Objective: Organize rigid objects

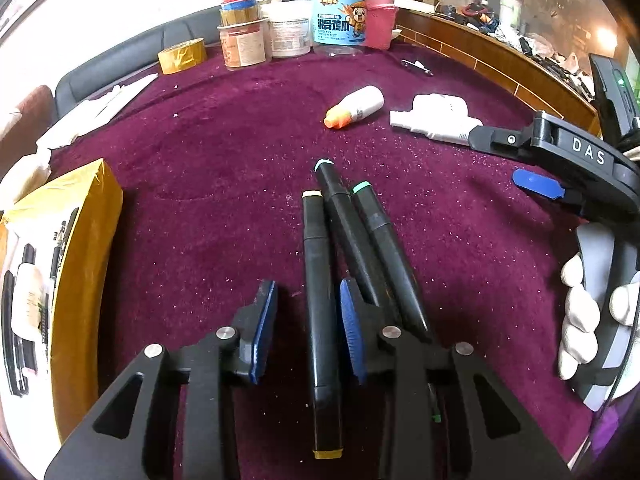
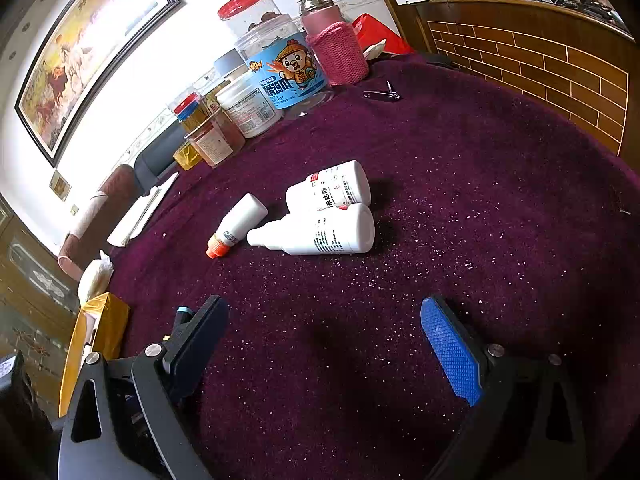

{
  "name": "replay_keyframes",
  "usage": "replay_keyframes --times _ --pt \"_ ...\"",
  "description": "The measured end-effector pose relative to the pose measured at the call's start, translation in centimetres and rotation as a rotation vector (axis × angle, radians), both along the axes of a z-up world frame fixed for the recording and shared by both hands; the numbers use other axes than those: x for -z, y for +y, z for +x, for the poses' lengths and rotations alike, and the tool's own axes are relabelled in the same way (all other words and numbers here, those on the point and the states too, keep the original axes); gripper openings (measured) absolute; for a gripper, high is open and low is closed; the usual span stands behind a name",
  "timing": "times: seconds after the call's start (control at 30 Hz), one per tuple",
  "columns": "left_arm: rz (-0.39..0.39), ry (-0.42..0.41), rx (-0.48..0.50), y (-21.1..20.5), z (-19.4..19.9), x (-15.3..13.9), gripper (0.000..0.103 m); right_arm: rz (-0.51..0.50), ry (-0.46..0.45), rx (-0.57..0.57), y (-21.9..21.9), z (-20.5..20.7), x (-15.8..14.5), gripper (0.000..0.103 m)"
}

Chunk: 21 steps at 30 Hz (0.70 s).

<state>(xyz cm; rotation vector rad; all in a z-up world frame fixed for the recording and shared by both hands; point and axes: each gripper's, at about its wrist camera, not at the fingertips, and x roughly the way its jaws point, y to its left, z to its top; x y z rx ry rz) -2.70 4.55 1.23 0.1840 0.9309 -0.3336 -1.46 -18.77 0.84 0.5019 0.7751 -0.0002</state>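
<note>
Three black markers lie side by side on the purple cloth. The left one, the yellow-ended marker (image 1: 318,300), lies between the fingers of my open left gripper (image 1: 306,320), untouched by the pads. The two green-capped markers (image 1: 360,240) lie under and beyond its right finger. My right gripper (image 2: 324,344) is open and empty above the cloth, and shows at the right of the left wrist view (image 1: 532,168). Ahead of it lie two white bottles (image 2: 328,212) and a small orange-capped bottle (image 2: 236,226).
A yellow box (image 1: 80,248) holding pens and a bottle stands at the left. Jars, tubs, a tape roll (image 1: 182,56) and a pink-sleeved flask (image 2: 334,46) crowd the far edge. A nail clipper (image 2: 382,94) lies near them. A brick-pattern counter (image 2: 540,64) stands right.
</note>
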Motion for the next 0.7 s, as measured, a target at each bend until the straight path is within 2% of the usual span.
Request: replay_keyframes --times 0.13,0.2,0.4,0.7 --pt "0.023 -0.012 -0.006 -0.3 -0.3 -0.1 0.029 0.000 0.000 0.000 0.0 0.0 0.0 0.095" --pt "-0.007 0.000 -0.003 -0.3 -0.6 -0.1 0.017 0.001 0.000 0.000 0.0 0.0 0.0 0.095" --pt "-0.052 0.025 -0.020 0.4 -1.9 -0.4 0.013 0.001 -0.001 0.002 0.0 0.0 0.0 0.095" --pt "-0.107 -0.045 -0.032 2.1 -3.8 -2.9 0.013 -0.010 0.005 0.007 0.2 0.0 0.0 0.095"
